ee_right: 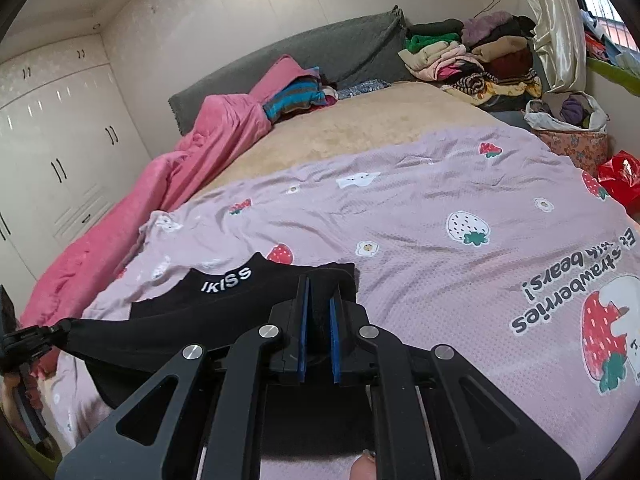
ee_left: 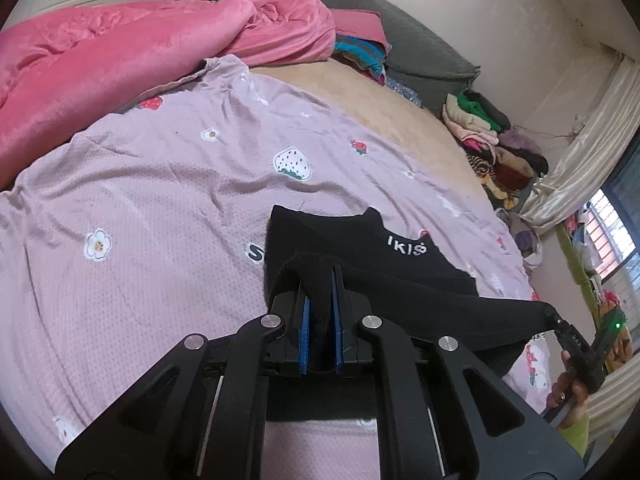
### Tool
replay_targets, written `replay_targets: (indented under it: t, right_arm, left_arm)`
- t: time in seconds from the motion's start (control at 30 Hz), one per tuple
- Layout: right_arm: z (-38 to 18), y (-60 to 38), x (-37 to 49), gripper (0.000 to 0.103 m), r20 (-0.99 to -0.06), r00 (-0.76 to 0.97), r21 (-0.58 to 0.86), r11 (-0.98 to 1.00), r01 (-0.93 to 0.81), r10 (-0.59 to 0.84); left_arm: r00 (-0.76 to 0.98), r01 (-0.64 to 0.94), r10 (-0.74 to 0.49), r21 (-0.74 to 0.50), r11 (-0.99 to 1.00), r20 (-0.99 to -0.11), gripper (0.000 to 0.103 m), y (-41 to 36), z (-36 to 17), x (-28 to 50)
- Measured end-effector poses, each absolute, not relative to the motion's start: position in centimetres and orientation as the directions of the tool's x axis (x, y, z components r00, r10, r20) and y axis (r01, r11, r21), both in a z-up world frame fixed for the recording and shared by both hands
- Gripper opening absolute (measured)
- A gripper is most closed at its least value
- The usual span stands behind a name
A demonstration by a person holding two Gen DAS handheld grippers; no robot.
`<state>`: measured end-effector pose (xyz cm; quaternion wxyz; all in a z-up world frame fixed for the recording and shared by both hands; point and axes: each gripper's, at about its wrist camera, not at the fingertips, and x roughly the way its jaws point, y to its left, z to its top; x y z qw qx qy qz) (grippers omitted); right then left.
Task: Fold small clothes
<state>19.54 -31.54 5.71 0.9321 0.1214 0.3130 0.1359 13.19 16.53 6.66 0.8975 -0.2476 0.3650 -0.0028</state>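
left gripper [ee_left: 319, 276] is clamped on a bunched corner of the black garment [ee_left: 384, 272], fabric pinched between the blue pads [ee_left: 306, 320]. right gripper [ee_right: 319, 288] is likewise closed narrow on another corner of the same garment, black cloth wedged between its pads. garment is stretched between the two grippers, near edge lifted and taut, far part with white "ikiss" lettering [ee_right: 226, 279] draped on the lilac strawberry-print sheet [ee_left: 160, 184]. in the left wrist view the right gripper shows at the right edge, pinching the garment's tapered corner, with the person's hand [ee_left: 568, 384] around its handle. in the right wrist view the left gripper sits at the left edge, on the opposite corner. pink blanket [ee_left: 120, 60] is heaped along the far side of the bed, beside a grey headboard [ee_right: 320, 56]. pile of mixed clothes [ee_right: 472, 56] sits near the curtain [ee_right: 556, 20]. white wardrobe [ee_right: 52, 140] stands against the wall.
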Motion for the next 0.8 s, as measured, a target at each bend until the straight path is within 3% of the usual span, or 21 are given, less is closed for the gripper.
replay_targets:
  t: [0.43, 0.5, 0.57, 0.63, 0.8]
  right_arm:
    - [1.9, -29.5, 24.8, 0.010, -0.646, 0.711, 0.259, 0.956, -0.138, 0.278]
    - [1.5, -29.1, 25.3, 0.031, -0.659, 0.716, 0.219, 0.969, -0.114, 0.233]
    - [1.5, -29.2, 25.3, 0.036, -0.649, 0.730, 0.204, 0.973, -0.106, 0.215]
    - [1.7, -29.5, 24.9, 0.037, -0.642, 0.737, 0.207, 0.973, -0.101, 0.213]
    - [2.8, -29.1, 22.3, 0.042, -0.604, 0.766, 0.147, 0.975, -0.164, 0.220]
  left_arm:
    - [0.679, -0.234, -0.144, -0.398, 0.887, -0.720, 0.005, 17.0, 3.5, 16.7]
    - [0.674, -0.238, -0.138, -0.390, 0.889, -0.726, 0.006, 16.9, 3.3, 17.2]
    - [0.678, -0.246, -0.136, -0.398, 0.884, -0.722, 0.011, 17.1, 3.3, 17.1]
    - [0.699, -0.271, -0.082, -0.370, 0.889, -0.710, 0.043, 17.2, 3.9, 16.4]
    - [0.725, -0.248, -0.070, -0.354, 0.902, -0.685, 0.045, 16.7, 5.0, 15.2]
